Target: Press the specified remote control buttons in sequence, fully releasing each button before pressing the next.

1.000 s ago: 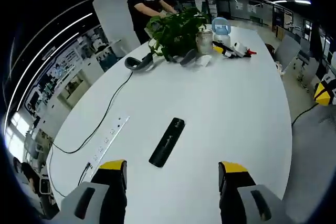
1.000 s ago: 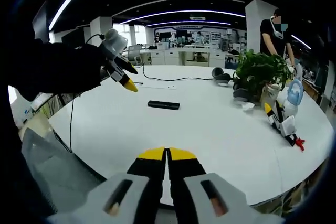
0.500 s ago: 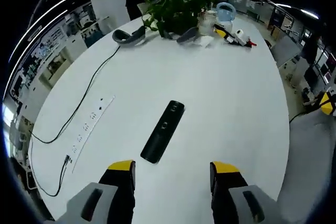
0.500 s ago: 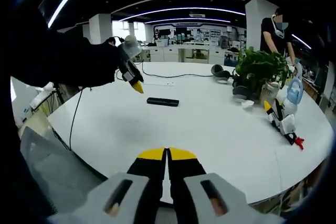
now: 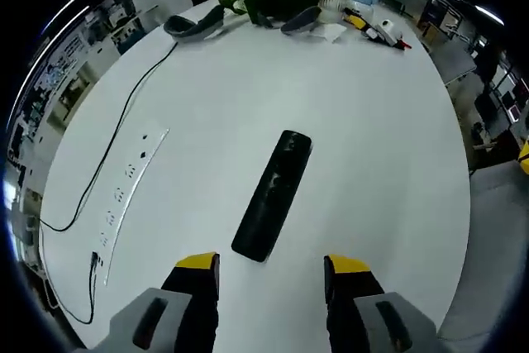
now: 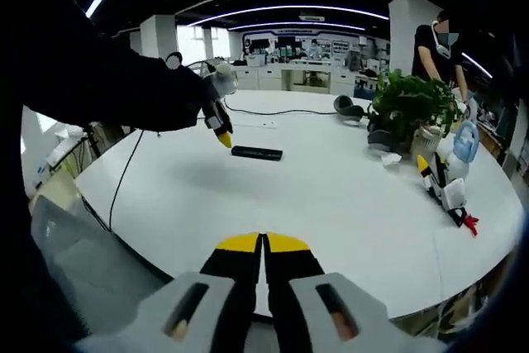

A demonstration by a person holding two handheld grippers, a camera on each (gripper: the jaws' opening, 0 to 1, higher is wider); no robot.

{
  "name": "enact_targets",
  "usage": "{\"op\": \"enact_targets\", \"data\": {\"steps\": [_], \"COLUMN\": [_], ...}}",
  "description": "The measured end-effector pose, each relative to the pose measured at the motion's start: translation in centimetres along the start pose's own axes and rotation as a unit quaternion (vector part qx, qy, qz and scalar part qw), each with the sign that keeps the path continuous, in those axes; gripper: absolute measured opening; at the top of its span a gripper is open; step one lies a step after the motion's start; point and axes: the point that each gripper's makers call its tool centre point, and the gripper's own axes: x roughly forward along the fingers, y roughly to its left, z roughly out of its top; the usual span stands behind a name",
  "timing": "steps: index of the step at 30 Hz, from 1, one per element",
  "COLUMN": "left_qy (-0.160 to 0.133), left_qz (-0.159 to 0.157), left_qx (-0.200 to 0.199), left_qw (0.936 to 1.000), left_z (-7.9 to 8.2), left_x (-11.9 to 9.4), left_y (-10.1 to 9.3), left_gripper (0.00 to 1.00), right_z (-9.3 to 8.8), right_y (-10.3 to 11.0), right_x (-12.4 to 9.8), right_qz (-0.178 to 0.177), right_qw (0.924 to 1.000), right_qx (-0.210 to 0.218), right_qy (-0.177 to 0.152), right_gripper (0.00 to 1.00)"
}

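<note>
A long black remote control (image 5: 274, 194) lies flat on the white table (image 5: 364, 121), its near end just ahead of my left gripper (image 5: 270, 266), whose yellow-tipped jaws stand open with nothing between them. In the right gripper view the remote control (image 6: 256, 153) lies far off near the table's middle, and the left gripper (image 6: 221, 131) hangs just above and left of it, held by a dark-sleeved arm. My right gripper (image 6: 264, 243) is shut and empty, back at the near table edge.
A white power strip (image 5: 124, 196) with a black cable (image 5: 136, 93) lies left of the remote. At the far end stand a potted plant (image 6: 407, 107), headphones (image 5: 192, 26), a blue jug (image 6: 464, 145) and small tools (image 6: 446, 192). A person (image 6: 436, 43) stands behind the plant.
The left gripper has moved forward and down toward the remote, which now looks larger and nearer to its jaws. The right gripper has stayed shut and still.
</note>
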Motion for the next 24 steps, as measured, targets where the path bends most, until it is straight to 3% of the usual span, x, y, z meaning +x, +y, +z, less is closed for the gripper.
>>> {"op": "enact_targets", "data": {"steps": [14, 24], "left_qy": [0.052, 0.093], "left_qz": [-0.011, -0.022], "left_qx": [0.058, 0.116], "left_qw": [0.9969, 0.9886], "left_z": [0.3, -0.6], "left_x": [2.8, 4.4], "left_y": [1.1, 1.3], "left_gripper": [0.36, 0.29], "right_z": [-0.4, -0.7], "right_y": [0.1, 0.1], "right_x": [0.3, 0.3], "right_qz": [0.002, -0.001], "right_qw": [0.9999, 0.9998], "right_qx": [-0.001, 0.0], "right_qy": [0.014, 0.02], "right_gripper": [0.0, 0.0]}}
